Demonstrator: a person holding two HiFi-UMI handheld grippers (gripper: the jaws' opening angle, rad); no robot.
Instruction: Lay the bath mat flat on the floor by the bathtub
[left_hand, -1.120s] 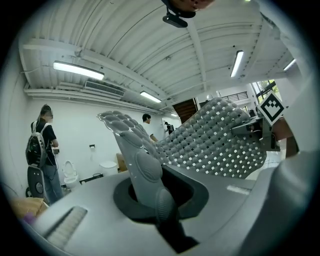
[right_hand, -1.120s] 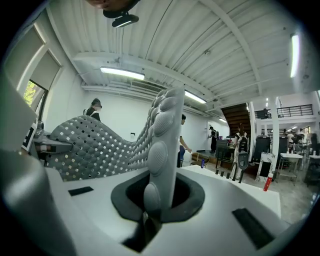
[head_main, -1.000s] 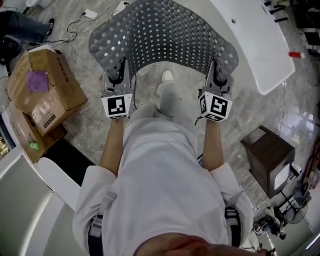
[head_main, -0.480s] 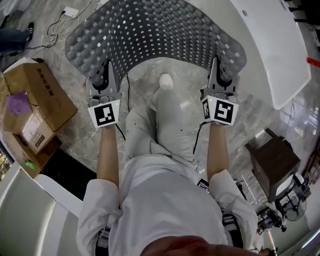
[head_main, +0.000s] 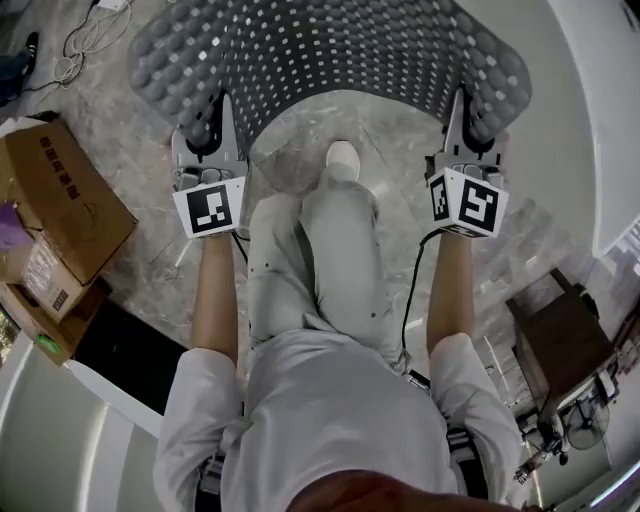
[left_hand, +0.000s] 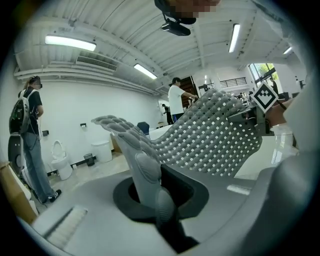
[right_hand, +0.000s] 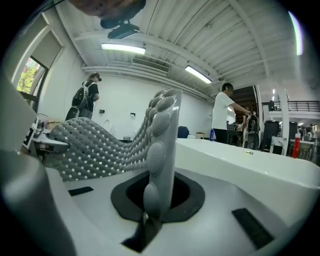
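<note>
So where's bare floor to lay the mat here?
Bare marble floor lies between the person's shoe and the white bathtub, beneath the raised bath mat. The left is crowded: cardboard boxes and cables.

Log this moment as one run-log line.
left gripper: shut on bath mat | right gripper: shut on bath mat | bath mat: held up, arched, not yet flat on floor

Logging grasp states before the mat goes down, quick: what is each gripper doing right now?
The left gripper is shut on the bath mat.
The right gripper is shut on the bath mat.
</note>
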